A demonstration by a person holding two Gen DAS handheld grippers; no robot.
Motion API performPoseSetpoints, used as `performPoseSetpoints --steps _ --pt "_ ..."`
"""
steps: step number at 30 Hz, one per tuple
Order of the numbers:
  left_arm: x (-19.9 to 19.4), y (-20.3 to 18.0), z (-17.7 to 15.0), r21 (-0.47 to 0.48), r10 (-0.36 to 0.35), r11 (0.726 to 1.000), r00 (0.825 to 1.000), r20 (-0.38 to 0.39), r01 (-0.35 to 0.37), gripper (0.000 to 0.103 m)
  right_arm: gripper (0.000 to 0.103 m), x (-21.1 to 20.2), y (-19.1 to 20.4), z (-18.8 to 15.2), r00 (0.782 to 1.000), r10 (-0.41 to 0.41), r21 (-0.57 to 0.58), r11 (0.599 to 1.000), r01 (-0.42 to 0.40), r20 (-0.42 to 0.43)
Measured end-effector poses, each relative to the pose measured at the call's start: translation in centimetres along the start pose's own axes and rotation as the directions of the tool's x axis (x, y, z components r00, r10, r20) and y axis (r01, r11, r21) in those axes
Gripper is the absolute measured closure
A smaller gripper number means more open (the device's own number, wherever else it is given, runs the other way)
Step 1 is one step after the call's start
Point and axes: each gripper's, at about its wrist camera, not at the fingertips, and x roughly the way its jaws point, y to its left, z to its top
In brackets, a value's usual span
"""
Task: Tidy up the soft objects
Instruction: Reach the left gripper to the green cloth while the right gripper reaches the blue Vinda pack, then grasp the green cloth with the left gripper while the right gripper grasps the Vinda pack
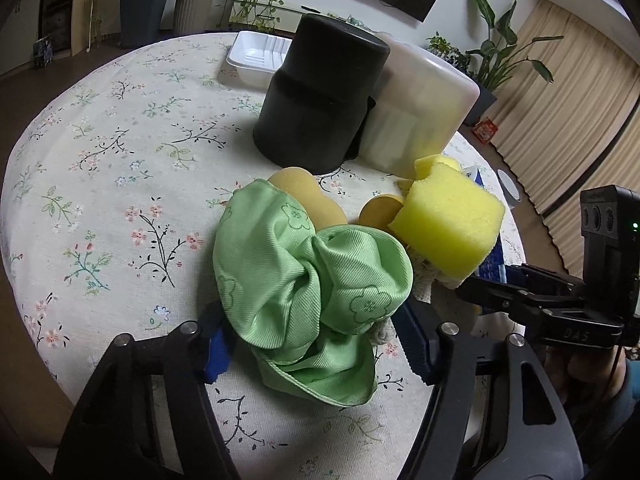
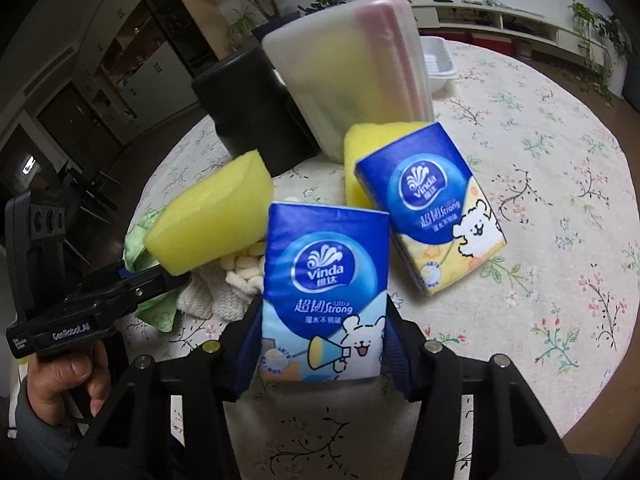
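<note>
My left gripper point(image 1: 316, 344) was around the crumpled green cloth point(image 1: 312, 280), its blue pads at both sides of the bundle and pressing into the folds, so I judged it clamped on the cloth. The cloth lay on the round table with the flowered tablecloth point(image 1: 120, 160), just in front of a tan sponge point(image 1: 308, 196). My right gripper point(image 2: 320, 356) was closed on a blue tissue pack point(image 2: 324, 292), which stood upright between the pads. A second tissue pack point(image 2: 432, 204) lay flat on the table behind it, partly over a yellow sponge point(image 2: 360, 152). Another yellow sponge point(image 1: 448, 220) rested on the pile between my two grippers, above a white knitted thing point(image 2: 224, 288). Further back stood a black container point(image 1: 320, 96) and, touching it, a frosted white box point(image 1: 420, 112), both tilted. A white tray point(image 1: 256, 56) was at the far edge.
</note>
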Motion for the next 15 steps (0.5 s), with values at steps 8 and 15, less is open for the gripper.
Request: performPoseSetpoints --steps 8,15 --pt "-0.3 -0.1 -0.1 -0.023 0.016 1.0 1.0 0.016 -0.015 0.057 0.047 -1.3 -0.3 -0.8 0.999 0.007 0.007 1.0 -0.008 0.034" --pt "-1.1 -0.1 -0.4 -0.04 0.004 0.999 0.999 0.034 -0.002 0.067 0.047 -2.2 -0.3 -1.5 0.999 0.001 -0.001 1.0 -0.001 0.051"
